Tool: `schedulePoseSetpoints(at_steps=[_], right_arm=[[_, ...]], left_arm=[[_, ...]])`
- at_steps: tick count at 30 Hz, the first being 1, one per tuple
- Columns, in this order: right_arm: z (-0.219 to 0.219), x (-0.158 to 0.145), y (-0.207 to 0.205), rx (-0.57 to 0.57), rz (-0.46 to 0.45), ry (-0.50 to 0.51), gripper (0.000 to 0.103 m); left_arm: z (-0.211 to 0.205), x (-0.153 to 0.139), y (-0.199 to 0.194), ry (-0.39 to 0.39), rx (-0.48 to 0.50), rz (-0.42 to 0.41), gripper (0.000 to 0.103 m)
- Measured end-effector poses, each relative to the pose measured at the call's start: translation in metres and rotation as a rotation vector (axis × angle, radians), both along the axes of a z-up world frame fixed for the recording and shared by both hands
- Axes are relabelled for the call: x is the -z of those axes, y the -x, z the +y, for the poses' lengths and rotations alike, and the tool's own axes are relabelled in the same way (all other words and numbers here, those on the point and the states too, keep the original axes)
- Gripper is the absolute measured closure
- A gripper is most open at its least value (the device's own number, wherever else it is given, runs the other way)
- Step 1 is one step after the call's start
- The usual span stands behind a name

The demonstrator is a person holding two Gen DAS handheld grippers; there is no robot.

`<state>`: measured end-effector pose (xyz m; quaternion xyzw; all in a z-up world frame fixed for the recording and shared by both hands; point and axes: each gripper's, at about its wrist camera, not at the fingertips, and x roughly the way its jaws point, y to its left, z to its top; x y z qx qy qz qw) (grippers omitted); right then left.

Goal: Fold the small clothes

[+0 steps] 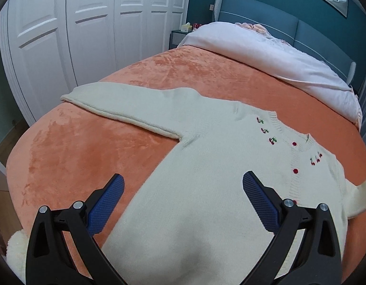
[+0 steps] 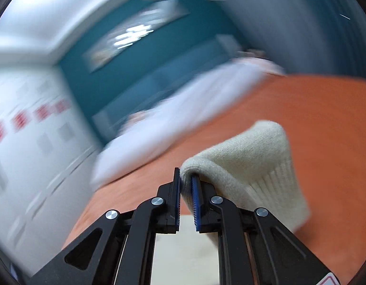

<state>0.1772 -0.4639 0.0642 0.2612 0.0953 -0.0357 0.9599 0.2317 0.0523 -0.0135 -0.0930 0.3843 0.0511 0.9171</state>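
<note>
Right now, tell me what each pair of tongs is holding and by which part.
The right tongs are shut on the cream cardigan, gripping its ribbed sleeve cuff. The left tongs are open above the cardigan's body, holding nothing.

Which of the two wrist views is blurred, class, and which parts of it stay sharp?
Right wrist view: the room streaks with motion blur, while the right gripper and the pinched cream cuff stay sharp. Left wrist view: crisp throughout, the cardigan and left gripper clear, with fisheye bending at the wardrobe doors.
</note>
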Motion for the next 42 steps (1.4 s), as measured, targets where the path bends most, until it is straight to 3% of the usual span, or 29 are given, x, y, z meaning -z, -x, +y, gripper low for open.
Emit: schedulePoseSetpoints(at_steps=[2, 4, 7, 11, 14, 18, 20, 22, 24, 25, 26, 27, 28, 31, 33, 34, 37, 39, 42], right_arm=[[0.086, -0.009, -0.033, -0.245, 0.015, 0.117, 0.090], [0.153, 0.017, -0.062, -0.411, 0.112, 0.160, 0.086], [0.210, 0.080, -0.086, -0.487, 0.315, 0.166, 0.083], [0.194, 0.113, -0.052, -0.424, 0.361, 0.036, 0.081], [0.150, 0.125, -0.019, -0.294, 0.380, -0.066, 0.065], [0.096, 0.143, 0.000, -0.153, 0.400, -0.205, 0.061], [0.078, 0.150, -0.005, -0.122, 0.401, -0.278, 0.053], [0.068, 0.155, -0.007, -0.105, 0.382, -0.343, 0.048], [0.061, 0.161, -0.016, -0.092, 0.361, -0.395, 0.048], [0.062, 0.162, -0.020, -0.078, 0.357, -0.407, 0.048], [0.060, 0.163, -0.029, -0.067, 0.352, -0.414, 0.056], [0.062, 0.163, -0.029, -0.065, 0.348, -0.412, 0.085], [0.060, 0.160, -0.031, -0.055, 0.352, -0.395, 0.096], [0.065, 0.124, -0.018, -0.047, 0.213, -0.317, 0.098], [0.072, 0.109, -0.009, -0.031, 0.165, -0.235, 0.102], [0.070, 0.114, -0.010, -0.013, 0.191, -0.222, 0.102], [0.053, 0.170, -0.027, 0.019, 0.421, -0.312, 0.102], [0.048, 0.172, -0.014, 0.016, 0.392, -0.338, 0.102], [0.063, 0.139, -0.008, 0.012, 0.334, -0.209, 0.102]], left_arm=[[0.002, -0.003, -0.006, 0.044, 0.013, -0.006, 0.005], [0.001, -0.005, -0.014, 0.088, 0.041, -0.002, 0.005], [-0.006, 0.000, -0.033, 0.154, 0.101, 0.028, 0.005], [-0.021, 0.018, -0.067, 0.250, 0.167, 0.089, 0.005], [-0.040, 0.044, -0.096, 0.301, 0.186, 0.160, 0.005], [-0.049, 0.087, -0.120, 0.410, 0.127, 0.289, 0.005], [-0.050, 0.097, -0.124, 0.447, 0.081, 0.297, 0.005], [-0.053, 0.094, -0.128, 0.454, 0.073, 0.276, 0.015], [-0.059, 0.092, -0.137, 0.488, 0.123, 0.273, 0.064], [-0.062, 0.092, -0.141, 0.504, 0.145, 0.283, 0.077], [-0.065, 0.090, -0.146, 0.504, 0.152, 0.280, 0.090], [-0.067, 0.084, -0.150, 0.506, 0.168, 0.258, 0.092], [-0.066, 0.076, -0.153, 0.510, 0.180, 0.227, 0.092], [-0.063, 0.038, -0.150, 0.502, 0.233, 0.081, 0.092], [-0.061, 0.034, -0.149, 0.451, 0.237, 0.045, 0.092], [-0.061, 0.044, -0.151, 0.418, 0.235, 0.067, 0.092], [-0.059, 0.095, -0.158, 0.366, 0.201, 0.204, 0.092], [-0.052, 0.107, -0.151, 0.379, 0.206, 0.189, 0.090], [-0.049, 0.109, -0.148, 0.388, 0.210, 0.176, 0.089]])
